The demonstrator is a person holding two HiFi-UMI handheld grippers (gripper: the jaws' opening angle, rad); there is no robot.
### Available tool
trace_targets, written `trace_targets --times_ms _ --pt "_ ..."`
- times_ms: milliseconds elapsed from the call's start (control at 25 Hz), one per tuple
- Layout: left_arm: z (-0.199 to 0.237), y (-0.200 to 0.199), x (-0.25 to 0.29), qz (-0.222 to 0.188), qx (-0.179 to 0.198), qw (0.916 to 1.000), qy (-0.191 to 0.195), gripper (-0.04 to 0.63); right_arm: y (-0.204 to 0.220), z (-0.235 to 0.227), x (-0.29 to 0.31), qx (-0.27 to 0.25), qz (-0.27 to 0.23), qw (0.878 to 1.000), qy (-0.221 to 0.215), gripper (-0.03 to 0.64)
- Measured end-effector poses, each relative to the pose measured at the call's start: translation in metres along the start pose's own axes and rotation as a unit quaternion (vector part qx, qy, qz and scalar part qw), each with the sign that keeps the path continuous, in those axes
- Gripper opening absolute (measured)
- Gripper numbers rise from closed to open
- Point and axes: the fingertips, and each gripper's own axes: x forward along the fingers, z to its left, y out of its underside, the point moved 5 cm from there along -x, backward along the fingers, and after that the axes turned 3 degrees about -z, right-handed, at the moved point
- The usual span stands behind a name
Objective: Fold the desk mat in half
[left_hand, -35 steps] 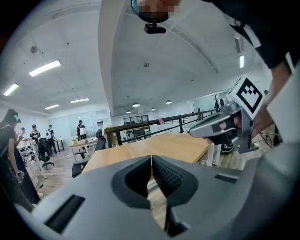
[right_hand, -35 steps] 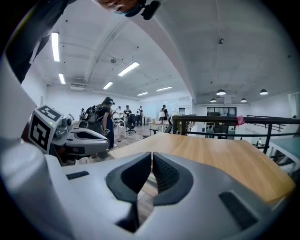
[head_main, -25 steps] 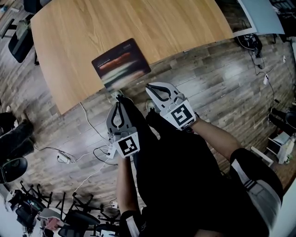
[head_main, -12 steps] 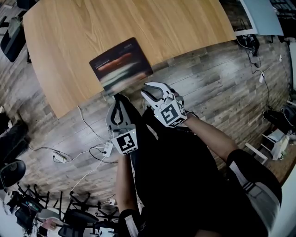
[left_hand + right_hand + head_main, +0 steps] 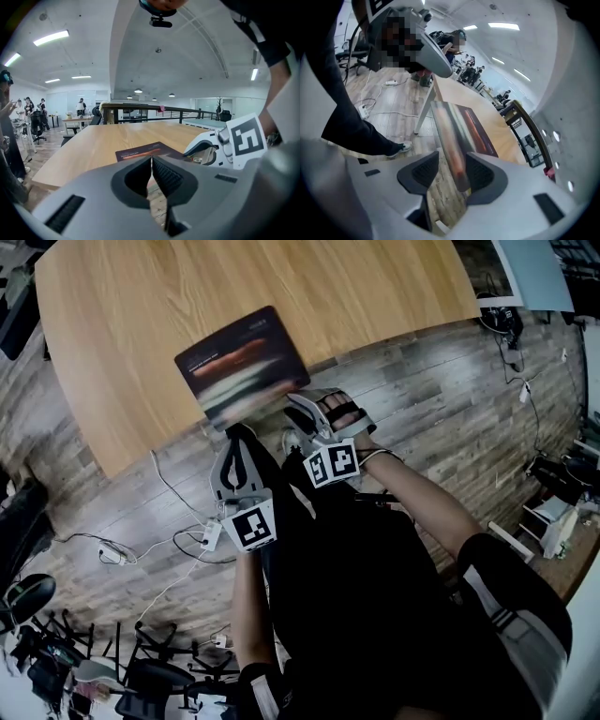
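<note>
While the table (image 5: 281,296) carries nothing else, the desk mat (image 5: 242,367) lies flat at the table's near edge, unfolded. Your right gripper (image 5: 309,401) has come up to that edge and its jaws are opening, with the mat's rim between them but not yet pinched. Your left gripper (image 5: 242,432) stays clenched and empty just below the table's edge.

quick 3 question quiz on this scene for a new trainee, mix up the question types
1. True or false: the left claw is shut with nothing in it.
2. Pick one: the jaws of the right claw have between them A) the edge of the desk mat, B) a mug, C) nothing.
3. Short answer: what does the desk mat lie on?
Key: 1 true. 2 A; that claw's jaws are opening, with the edge between them. 3 the wooden table.
</note>
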Motion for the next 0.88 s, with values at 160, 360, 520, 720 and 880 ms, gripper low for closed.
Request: trace_targets --times_ms 160,360,520,720,880 --pt "0.001 0.001 0.001 -0.002 -0.003 1.0 0.0 0.026 0.01 0.006 0.015 -0.07 0.026 0.997 -0.003 0.193" --pt "0.002 0.003 -0.002 0.0 -0.007 1.0 0.0 0.026 0.013 0.009 0.026 -0.129 0.049 0.991 0.0 0.195" --pt "0.003 0.003 -0.002 -0.002 -0.007 1.0 0.0 0.026 0.011 0.008 0.031 -0.133 0.048 0.99 -0.006 0.172" --pt "0.005 0.004 -0.001 -0.003 -0.013 0.9999 -0.002 0.026 0.01 0.005 0.035 -0.131 0.047 0.99 0.0 0.13" --pt "0.007 0.005 -0.001 0.0 -0.008 1.0 0.0 0.028 0.008 0.002 0.032 -0.125 0.042 0.991 0.004 0.085"
